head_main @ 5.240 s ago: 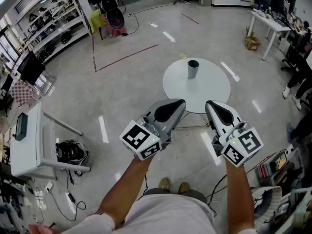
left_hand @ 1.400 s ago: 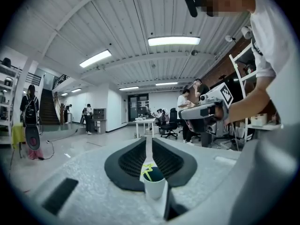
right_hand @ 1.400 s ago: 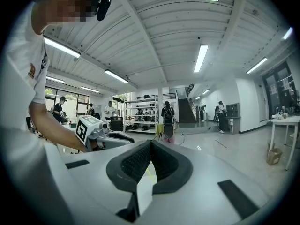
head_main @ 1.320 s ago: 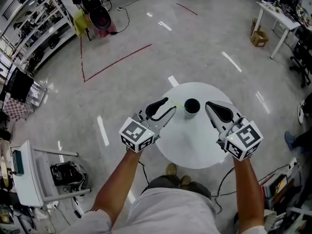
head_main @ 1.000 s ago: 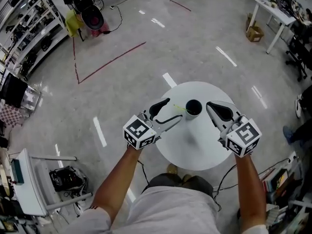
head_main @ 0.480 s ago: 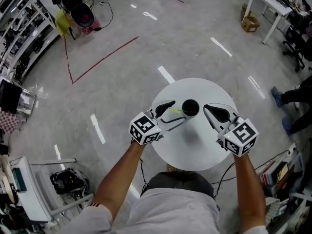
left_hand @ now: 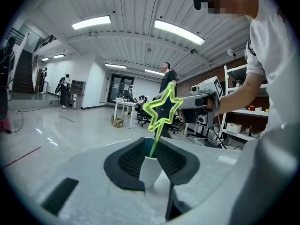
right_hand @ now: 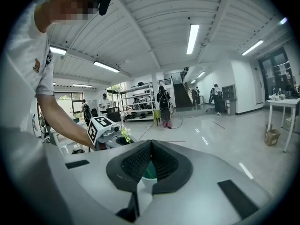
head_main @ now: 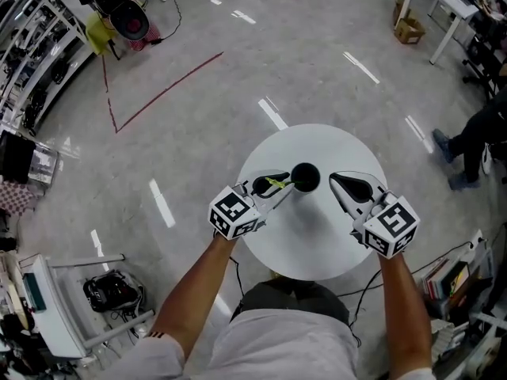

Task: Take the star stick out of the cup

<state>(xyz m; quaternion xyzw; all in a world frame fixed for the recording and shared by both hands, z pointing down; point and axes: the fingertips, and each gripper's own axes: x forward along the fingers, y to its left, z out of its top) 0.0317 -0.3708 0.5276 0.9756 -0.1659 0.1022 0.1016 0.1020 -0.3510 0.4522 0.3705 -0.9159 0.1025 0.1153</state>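
Overhead, note the left tool (head_main: 279,185) closing round the star stick (head_main: 275,184), pads not yet pressing, with the stick leaning out of the cup (head_main: 306,177) on the round surface (head_main: 317,244) — and the right tool (head_main: 334,180) clenched, empty, near the cup. Along the left tool, see the stem between the pads, star above: finish the pinch, then draw up along the lean. Along the right tool, stay ready to steady the cup.
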